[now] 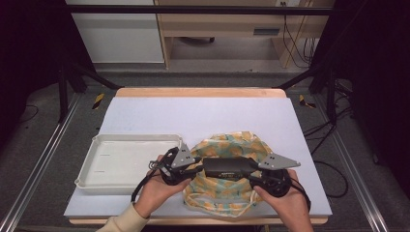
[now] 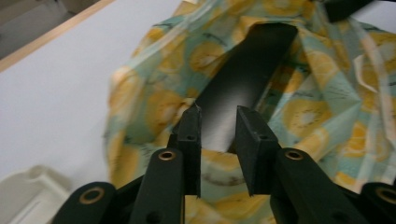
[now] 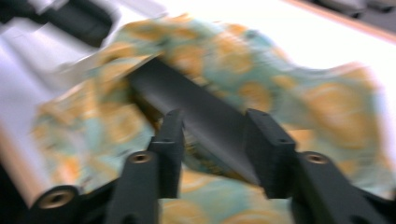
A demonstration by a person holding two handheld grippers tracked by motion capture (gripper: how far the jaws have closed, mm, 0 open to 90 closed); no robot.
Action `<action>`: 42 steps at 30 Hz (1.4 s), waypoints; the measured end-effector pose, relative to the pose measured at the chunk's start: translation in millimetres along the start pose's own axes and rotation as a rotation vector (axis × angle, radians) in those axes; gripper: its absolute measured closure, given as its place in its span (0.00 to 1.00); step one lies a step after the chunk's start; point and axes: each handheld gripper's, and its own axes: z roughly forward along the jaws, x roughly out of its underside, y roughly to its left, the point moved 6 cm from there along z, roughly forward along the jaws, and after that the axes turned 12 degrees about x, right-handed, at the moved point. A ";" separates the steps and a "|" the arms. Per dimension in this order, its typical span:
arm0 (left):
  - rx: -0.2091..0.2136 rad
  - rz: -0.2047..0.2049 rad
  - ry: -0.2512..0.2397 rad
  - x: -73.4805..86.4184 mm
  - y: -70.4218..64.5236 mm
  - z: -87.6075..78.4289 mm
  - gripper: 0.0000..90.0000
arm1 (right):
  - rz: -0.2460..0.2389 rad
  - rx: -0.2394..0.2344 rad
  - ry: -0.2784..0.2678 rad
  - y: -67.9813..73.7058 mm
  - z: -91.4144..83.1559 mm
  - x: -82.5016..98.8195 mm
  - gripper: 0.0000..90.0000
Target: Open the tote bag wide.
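Observation:
A flat black box hangs level between my two grippers, just above a crumpled cloth bag printed with yellow lemons on pale green. My left gripper is shut on the box's left end and my right gripper on its right end. In the left gripper view the box runs away from the left gripper into the folds of the bag. The right gripper view is blurred: the box sits between the jaws of the right gripper, over the bag.
A white shallow tray lies on the left of the pale blue table top, close to my left hand; its corner appears in the left gripper view. Dark frame posts stand at both sides of the table.

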 end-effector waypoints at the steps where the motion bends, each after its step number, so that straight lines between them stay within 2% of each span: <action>1: 0.000 0.000 0.000 0.0 0.0 0.0 0.84 | -0.002 0.025 0.002 -4.8 2.8 -1.2 0.77; 2: 0.022 0.018 0.020 0.7 -9.4 10.0 0.85 | -0.006 0.051 0.007 -8.7 5.9 -1.8 0.81; 4: 0.046 0.025 0.028 2.6 -20.9 21.3 0.86 | -0.004 0.101 0.029 -16.3 13.3 -0.5 0.87; 6: 0.062 0.056 0.060 6.2 -31.2 32.3 0.85 | -0.014 0.167 0.051 -25.5 20.4 4.7 0.90; 8: 0.065 0.071 0.080 9.7 -37.6 42.0 0.85 | 0.003 0.215 0.067 -34.5 25.4 12.7 0.92; 10: 0.082 0.074 0.101 14.5 -42.4 50.1 0.86 | 0.024 0.241 0.086 -42.7 30.0 22.4 0.94; 12: 0.079 0.089 0.133 20.0 -45.4 55.6 0.87 | 0.028 0.267 0.114 -50.8 34.2 32.5 0.94; 15: 0.085 0.093 0.157 26.2 -47.6 60.6 0.89 | 0.052 0.277 0.146 -59.5 39.3 44.1 0.97; 18: 0.095 0.099 0.182 31.6 -48.5 63.3 0.93 | 0.075 0.264 0.179 -63.3 45.5 52.7 0.99; 23: 0.100 0.088 0.211 38.7 -46.1 65.6 0.97 | 0.085 0.252 0.256 -68.6 58.1 67.6 1.00; 27: 0.109 0.079 0.223 41.6 -44.2 66.7 1.00 | 0.067 0.245 0.294 -69.5 63.1 73.8 1.00; 32: 0.115 0.064 0.230 43.7 -42.3 66.6 1.00 | 0.080 0.242 0.291 -71.9 64.8 75.4 1.00; 35: 0.116 0.067 0.233 43.8 -42.5 67.0 1.00 | 0.081 0.249 0.272 -71.7 58.3 74.4 1.00; 38: 0.118 0.067 0.232 44.1 -42.1 67.2 1.00 | 0.093 0.280 0.196 -71.5 40.0 67.4 1.00; 40: 0.119 0.066 0.232 44.2 -42.0 67.2 1.00 | 0.084 0.300 0.148 -68.5 25.4 62.6 0.99; 41: 0.117 0.066 0.233 44.2 -42.0 67.1 1.00 | 0.083 0.304 0.121 -65.2 18.2 59.1 0.99; 42: 0.118 0.068 0.233 44.2 -42.1 67.2 1.00 | 0.079 0.285 0.085 -59.5 11.9 54.3 1.00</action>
